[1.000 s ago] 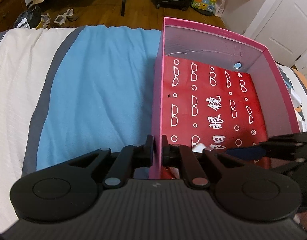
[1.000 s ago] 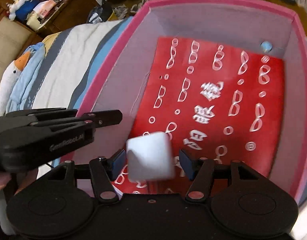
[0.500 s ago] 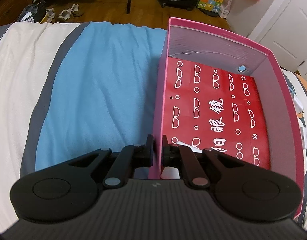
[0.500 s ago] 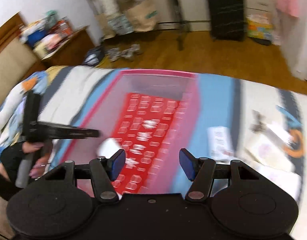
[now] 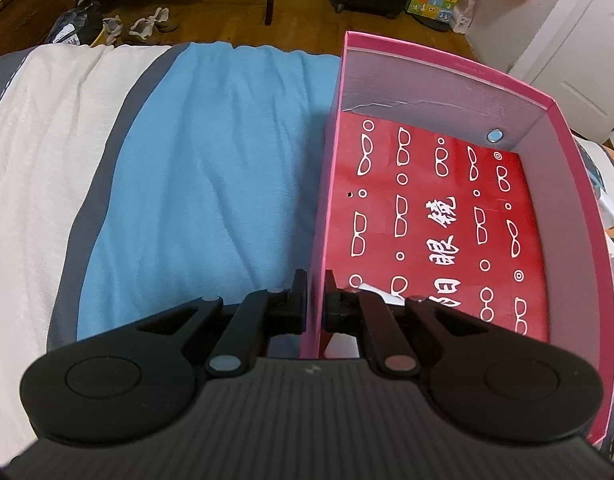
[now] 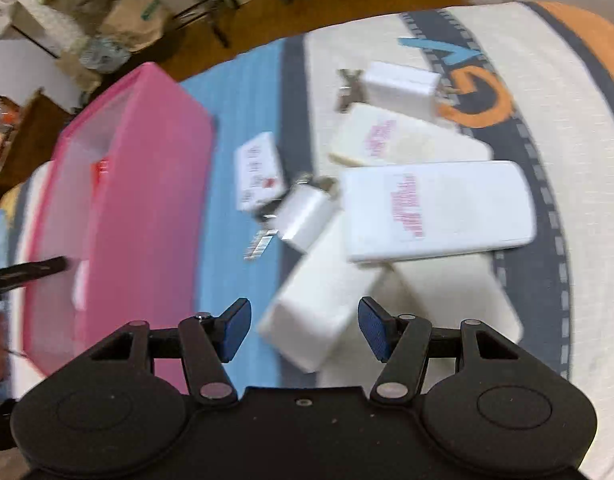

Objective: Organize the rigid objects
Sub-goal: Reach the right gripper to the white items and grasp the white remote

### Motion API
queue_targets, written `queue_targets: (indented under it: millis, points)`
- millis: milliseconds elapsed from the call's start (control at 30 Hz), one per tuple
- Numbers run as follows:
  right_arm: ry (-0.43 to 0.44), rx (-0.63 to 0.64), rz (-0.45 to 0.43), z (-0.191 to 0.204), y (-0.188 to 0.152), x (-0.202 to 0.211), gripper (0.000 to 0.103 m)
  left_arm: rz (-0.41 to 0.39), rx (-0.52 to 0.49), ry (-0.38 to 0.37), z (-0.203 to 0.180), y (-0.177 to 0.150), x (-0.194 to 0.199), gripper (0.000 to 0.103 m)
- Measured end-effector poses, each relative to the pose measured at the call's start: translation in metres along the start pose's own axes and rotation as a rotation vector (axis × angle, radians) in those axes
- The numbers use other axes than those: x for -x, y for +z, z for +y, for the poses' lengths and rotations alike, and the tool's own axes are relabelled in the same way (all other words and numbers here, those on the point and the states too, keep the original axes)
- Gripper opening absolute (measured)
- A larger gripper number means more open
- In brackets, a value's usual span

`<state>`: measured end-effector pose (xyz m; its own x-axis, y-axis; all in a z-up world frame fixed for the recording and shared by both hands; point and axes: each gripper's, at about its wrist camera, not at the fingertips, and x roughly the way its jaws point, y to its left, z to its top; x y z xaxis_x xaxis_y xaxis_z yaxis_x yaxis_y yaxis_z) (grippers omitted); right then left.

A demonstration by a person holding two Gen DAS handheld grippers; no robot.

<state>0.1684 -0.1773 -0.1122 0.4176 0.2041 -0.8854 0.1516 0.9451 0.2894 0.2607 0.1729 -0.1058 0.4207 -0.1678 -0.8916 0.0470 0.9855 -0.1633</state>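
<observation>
My left gripper [image 5: 315,300] is shut on the near-left wall of the pink box [image 5: 327,184], one finger outside and one inside. The box has a red floor printed with white glasses. A white cube [image 5: 373,294] lies at its near end, partly hidden by my finger, and a small blue round thing [image 5: 495,135] sits in the far corner. My right gripper [image 6: 304,328] is open and empty, right of the pink box [image 6: 147,200], above a heap of white boxes [image 6: 435,208] and a white block [image 6: 319,312] on the bed.
The box rests on a blue, grey and white bedspread [image 5: 195,184]. Small white chargers [image 6: 303,212] and a small labelled box [image 6: 259,170] lie beside the heap. Beyond the bed are a wooden floor, shoes [image 5: 147,26], bags and a door.
My right gripper let the white cube go into the box, then swung out to the right over the heap of white boxes. My left gripper still holds the box wall.
</observation>
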Motion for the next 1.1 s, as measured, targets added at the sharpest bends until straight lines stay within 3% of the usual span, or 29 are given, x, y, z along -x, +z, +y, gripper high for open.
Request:
queue_targets:
  millis: [100,333,433,500,600,733,800,833,933,1100]
  points:
    - [-0.052,0.124,-0.083,0.007,-0.006,0.011,0.065,0.002,0.005,-0.001,0.001,0.000,0.000,0.006]
    - [-0.328,0.534,-0.262,0.017,-0.024,0.003,0.075,0.010,0.008,-0.002,0.002,0.000,-0.004,0.006]
    - [-0.338,0.629,-0.266,0.010,-0.021,-0.016,0.084,0.014,0.008,-0.002,0.002,0.001,-0.006,0.006]
    - [-0.335,0.669,-0.315,0.007,-0.018,-0.024,0.092,0.015,0.008,-0.005,0.002,0.001,-0.006,0.006]
    - [-0.321,0.619,-0.330,0.001,-0.003,-0.029,0.091,0.017,0.012,-0.007,0.003,0.001,-0.007,0.006]
    - [-0.347,0.606,-0.345,0.007,-0.003,-0.018,0.061,0.019,0.015,-0.010,0.004,0.001,-0.008,0.006]
    - [-0.351,0.610,-0.353,0.012,-0.007,-0.013,0.052,0.019,0.016,-0.010,0.004,0.001,-0.008,0.006]
    - [-0.350,0.613,-0.374,0.015,-0.008,-0.009,0.040,0.019,0.017,-0.010,0.004,0.001,-0.008,0.006]
    - [-0.339,0.588,-0.412,0.020,-0.010,0.006,0.028,0.018,0.018,-0.010,0.004,0.001,-0.008,0.006]
    - [-0.300,0.491,-0.439,0.020,-0.005,0.028,0.024,0.019,0.023,-0.012,0.004,0.001,-0.008,0.006]
